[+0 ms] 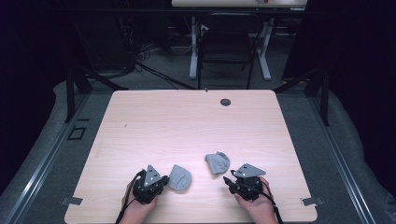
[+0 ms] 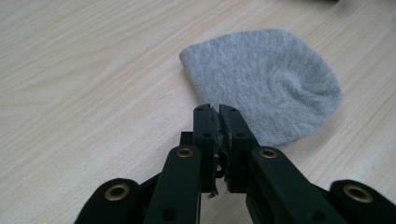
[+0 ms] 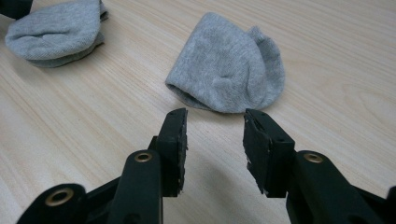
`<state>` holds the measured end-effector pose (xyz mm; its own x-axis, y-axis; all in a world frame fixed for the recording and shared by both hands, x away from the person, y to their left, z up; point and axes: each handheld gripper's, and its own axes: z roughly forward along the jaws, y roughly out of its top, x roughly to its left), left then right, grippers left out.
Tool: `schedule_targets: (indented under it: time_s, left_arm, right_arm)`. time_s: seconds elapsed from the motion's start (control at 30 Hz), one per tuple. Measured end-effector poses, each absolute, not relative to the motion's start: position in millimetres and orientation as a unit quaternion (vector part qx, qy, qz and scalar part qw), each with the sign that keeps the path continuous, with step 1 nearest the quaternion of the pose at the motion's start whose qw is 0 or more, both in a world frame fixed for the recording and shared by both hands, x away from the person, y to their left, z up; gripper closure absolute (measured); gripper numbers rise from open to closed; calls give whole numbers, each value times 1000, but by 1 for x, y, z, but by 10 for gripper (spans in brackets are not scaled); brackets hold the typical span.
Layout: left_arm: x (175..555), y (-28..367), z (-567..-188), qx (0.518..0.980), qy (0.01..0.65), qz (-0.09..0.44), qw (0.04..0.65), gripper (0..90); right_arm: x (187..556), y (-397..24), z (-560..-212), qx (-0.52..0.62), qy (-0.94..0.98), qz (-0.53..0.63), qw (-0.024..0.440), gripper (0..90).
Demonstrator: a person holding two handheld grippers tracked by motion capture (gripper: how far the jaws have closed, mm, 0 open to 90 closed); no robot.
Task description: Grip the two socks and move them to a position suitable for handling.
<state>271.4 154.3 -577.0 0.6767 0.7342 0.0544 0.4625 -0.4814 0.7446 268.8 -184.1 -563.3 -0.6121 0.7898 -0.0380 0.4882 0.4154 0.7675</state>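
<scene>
Fingers (image 2: 205,135) of the left gripper (image 2: 218,112), matte black, pinch the edge of a rounded grey knit sock (image 2: 266,79). Right gripper (image 3: 215,135) fingers stand spread before a second, crumpled sock (image 3: 224,70) on the pale wood-grain tabletop (image 1: 187,121).

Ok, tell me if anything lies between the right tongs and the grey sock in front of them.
Nothing visible does. The right tongs stand open just short of the grey sock, with bare table between them. The other sock lies off to the side, held at its edge by the left tongs.
</scene>
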Motion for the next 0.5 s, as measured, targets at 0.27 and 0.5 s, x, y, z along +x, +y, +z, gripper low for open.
schedule_targets:
  time_s: [0.27,0.5]
  left_arm:
    - [268,150,-579,847,348,185,358,895]
    - [263,144,-579,850,342,178,359,894]
  right_arm:
    - [269,-184,-563,390,818,374,200,594]
    - [269,-184,-564,390,817,374,199,592]
